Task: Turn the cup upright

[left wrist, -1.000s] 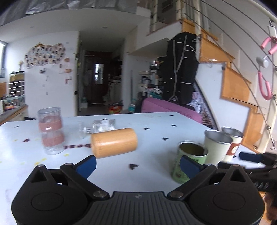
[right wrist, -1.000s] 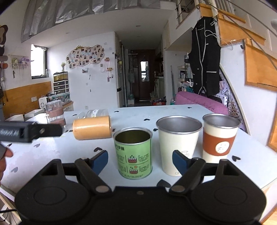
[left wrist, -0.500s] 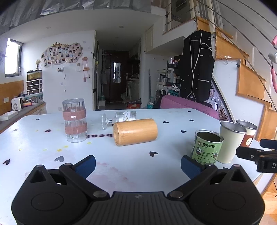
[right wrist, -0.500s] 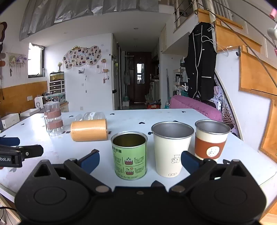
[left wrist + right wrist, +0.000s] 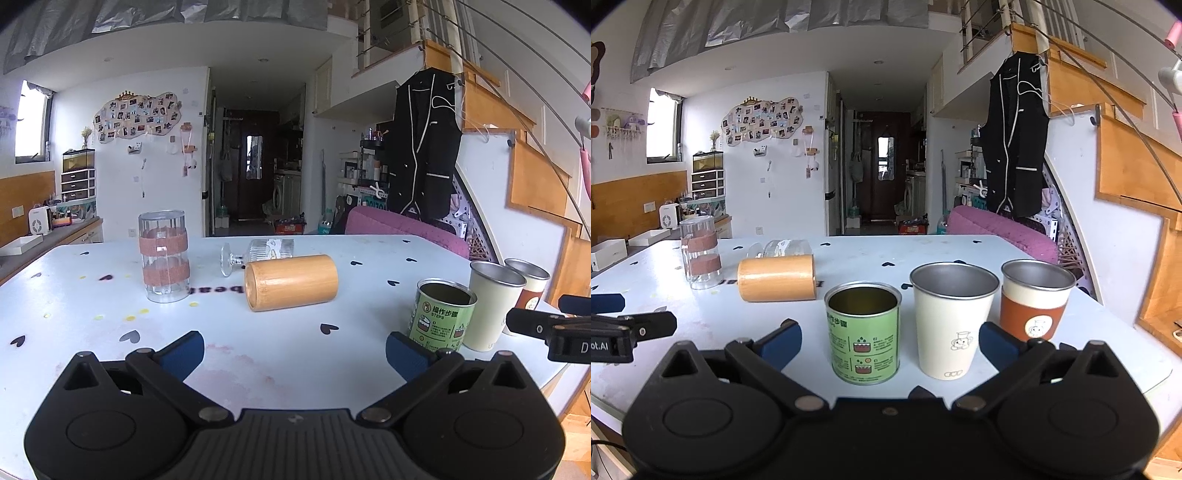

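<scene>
A bamboo cup (image 5: pixel 291 282) lies on its side on the white table (image 5: pixel 258 354), its closed base facing me in the left wrist view; it also shows in the right wrist view (image 5: pixel 776 277). A stemmed clear glass (image 5: pixel 258 252) lies on its side just behind it. My left gripper (image 5: pixel 294 350) is open and empty, well short of the bamboo cup. My right gripper (image 5: pixel 890 341) is open and empty, close in front of a green tin (image 5: pixel 863 332) and a cream cup (image 5: pixel 951 319).
A clear tumbler with pink bands (image 5: pixel 163 256) stands upright at the left. The green tin (image 5: pixel 439 314), the cream cup (image 5: pixel 491 310) and a brown-sleeved cup (image 5: pixel 1034 299) stand upright in a row at the right. The table's right edge is near them.
Both grippers have drawn back from the table and levelled out, so the cups look farther away. The cups have not moved.
</scene>
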`<state>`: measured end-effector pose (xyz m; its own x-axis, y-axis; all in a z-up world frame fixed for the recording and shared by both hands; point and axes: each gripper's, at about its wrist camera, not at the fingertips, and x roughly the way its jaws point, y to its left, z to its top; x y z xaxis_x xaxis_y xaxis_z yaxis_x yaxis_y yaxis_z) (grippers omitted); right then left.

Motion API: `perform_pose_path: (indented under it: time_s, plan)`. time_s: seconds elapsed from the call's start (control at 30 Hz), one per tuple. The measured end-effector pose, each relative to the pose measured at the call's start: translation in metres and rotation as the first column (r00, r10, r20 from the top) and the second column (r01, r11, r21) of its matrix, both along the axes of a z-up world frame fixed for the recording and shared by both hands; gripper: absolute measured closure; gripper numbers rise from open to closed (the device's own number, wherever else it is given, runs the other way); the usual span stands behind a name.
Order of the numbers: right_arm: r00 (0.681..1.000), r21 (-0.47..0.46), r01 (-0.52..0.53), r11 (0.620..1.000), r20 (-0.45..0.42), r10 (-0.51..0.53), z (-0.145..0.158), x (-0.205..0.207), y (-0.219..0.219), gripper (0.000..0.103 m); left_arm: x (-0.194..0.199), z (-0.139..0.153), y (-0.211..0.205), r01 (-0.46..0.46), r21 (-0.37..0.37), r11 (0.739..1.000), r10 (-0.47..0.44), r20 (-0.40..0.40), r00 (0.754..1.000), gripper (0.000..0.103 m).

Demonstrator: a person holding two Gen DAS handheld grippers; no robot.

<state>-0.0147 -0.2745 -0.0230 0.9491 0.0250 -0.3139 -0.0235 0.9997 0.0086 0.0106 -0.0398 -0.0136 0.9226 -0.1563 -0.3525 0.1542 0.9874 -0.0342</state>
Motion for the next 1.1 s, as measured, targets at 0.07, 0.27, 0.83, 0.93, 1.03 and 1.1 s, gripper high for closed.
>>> perform_pose_path:
  time_s: [0.07, 0.27, 0.83, 0.93, 1.03, 1.1]
  plan:
    - [1.000, 0.000, 0.000, 1.000, 0.000, 0.000, 0.0001, 0.0001, 0.0000, 0.000, -0.0004, -0.0001, 0.0001, -0.001, -0.001, 1.000, 0.001, -0.001, 1.000, 0.000]
    - [1.000, 0.000, -0.004, 1.000, -0.002, 0.004, 0.0002, 0.0003, 0.0001, 0.000, -0.0016, 0.0004, 0.0008, -0.005, -0.001, 1.000, 0.005, -0.004, 1.000, 0.000]
    - [1.000, -0.010, -0.011, 1.000, 0.001, 0.011, 0.0007, 0.0006, 0.0022, 0.000, 0.0007, 0.0005, 0.0026, -0.007, -0.003, 1.000, 0.007, -0.004, 1.000, 0.000]
    - [1.000, -0.010, -0.011, 1.000, 0.001, 0.011, 0.0007, 0.0006, 0.0023, 0.000, 0.0002, 0.0003, 0.0032, -0.006, -0.003, 1.000, 0.006, -0.004, 1.000, 0.000]
    - [1.000, -0.010, -0.012, 1.000, 0.002, 0.012, 0.0008, 0.0007, 0.0023, 0.000, 0.0005, 0.0005, 0.0030, -0.007, -0.003, 1.000, 0.007, -0.004, 1.000, 0.000]
    - [1.000, -0.010, -0.011, 1.000, 0.001, 0.011, 0.0008, 0.0008, 0.0023, 0.000, 0.0003, 0.0004, 0.0037, -0.008, -0.003, 1.000, 0.008, -0.004, 1.000, 0.000]
